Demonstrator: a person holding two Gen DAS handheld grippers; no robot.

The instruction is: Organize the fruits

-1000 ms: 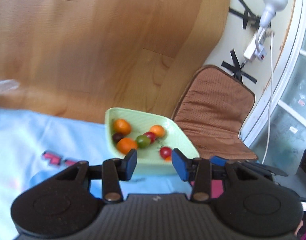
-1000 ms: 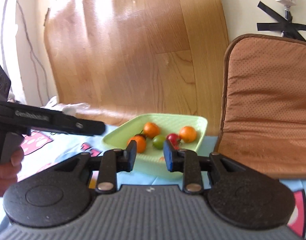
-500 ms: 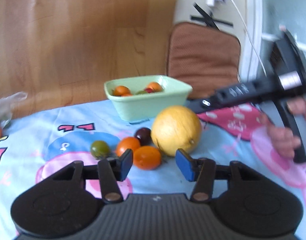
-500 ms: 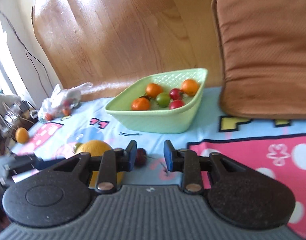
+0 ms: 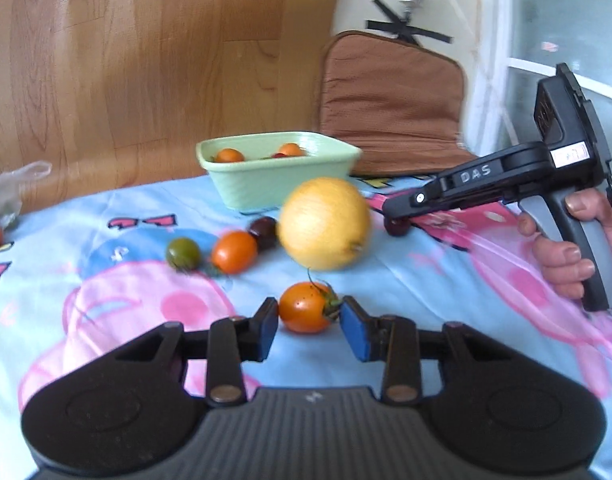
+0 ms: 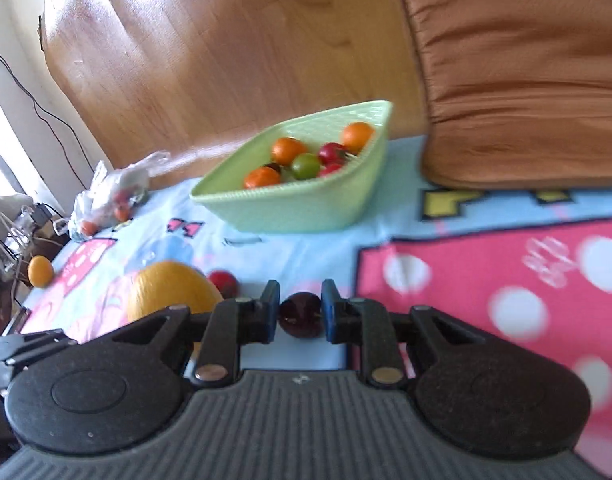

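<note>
Both grippers close on small fruit to carry to the green basket at twelve o'clock: the left gripper, its jaws just closing, holds an orange tomato; the right gripper holds a dark tomato.

Orange tomato & dark tomato on cloth.

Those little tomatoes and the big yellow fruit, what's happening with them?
A person is sorting fruit with two grabbers. The left hand-held gripper has just been closing around an orange tomato on the blanket. The right hand-held gripper is shut on a dark red tomato. The green bowl behind already holds several tomatoes. The big yellow fruit and a few more tomatoes wait on the blanket.
</note>
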